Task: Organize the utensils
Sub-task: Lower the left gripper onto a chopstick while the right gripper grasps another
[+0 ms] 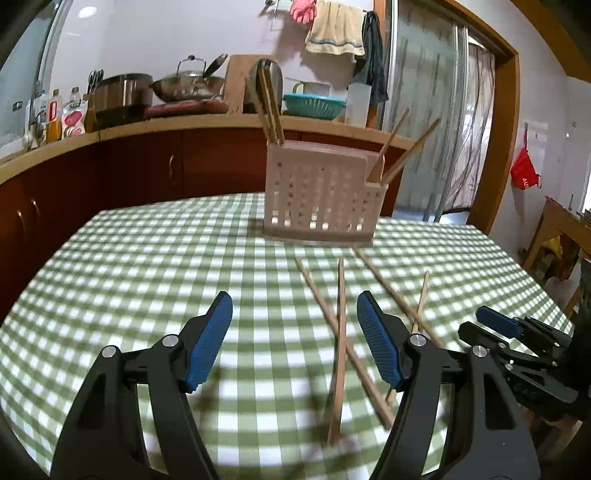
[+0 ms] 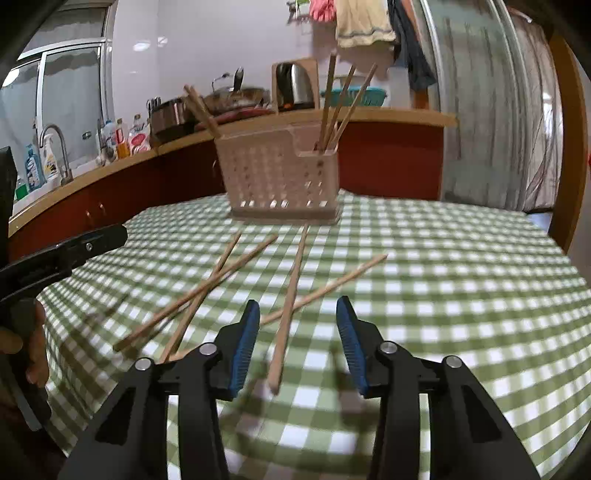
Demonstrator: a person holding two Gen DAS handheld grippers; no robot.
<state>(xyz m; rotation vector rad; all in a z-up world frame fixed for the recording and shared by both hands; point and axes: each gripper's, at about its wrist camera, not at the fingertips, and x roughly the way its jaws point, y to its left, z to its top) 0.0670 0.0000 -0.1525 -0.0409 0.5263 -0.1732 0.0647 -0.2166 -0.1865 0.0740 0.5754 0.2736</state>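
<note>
1. Both views are evenly bright indoor light, with ceiling-lamp glare on the glossy white wall (image 1: 86,12).
2. Soft shadows fall on the green-and-white checked tablecloth (image 2: 443,295) beneath the grippers.
3. Fisheye bending curves the wooden countertop edge (image 1: 147,127), and the corners go black.
4. The loose wooden chopsticks (image 2: 286,314) look slightly motion-blurred.

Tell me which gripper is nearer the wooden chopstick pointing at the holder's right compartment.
Right. The right gripper is open around that wooden chopstick; the left gripper straddles two crossed chopsticks further left.
</note>
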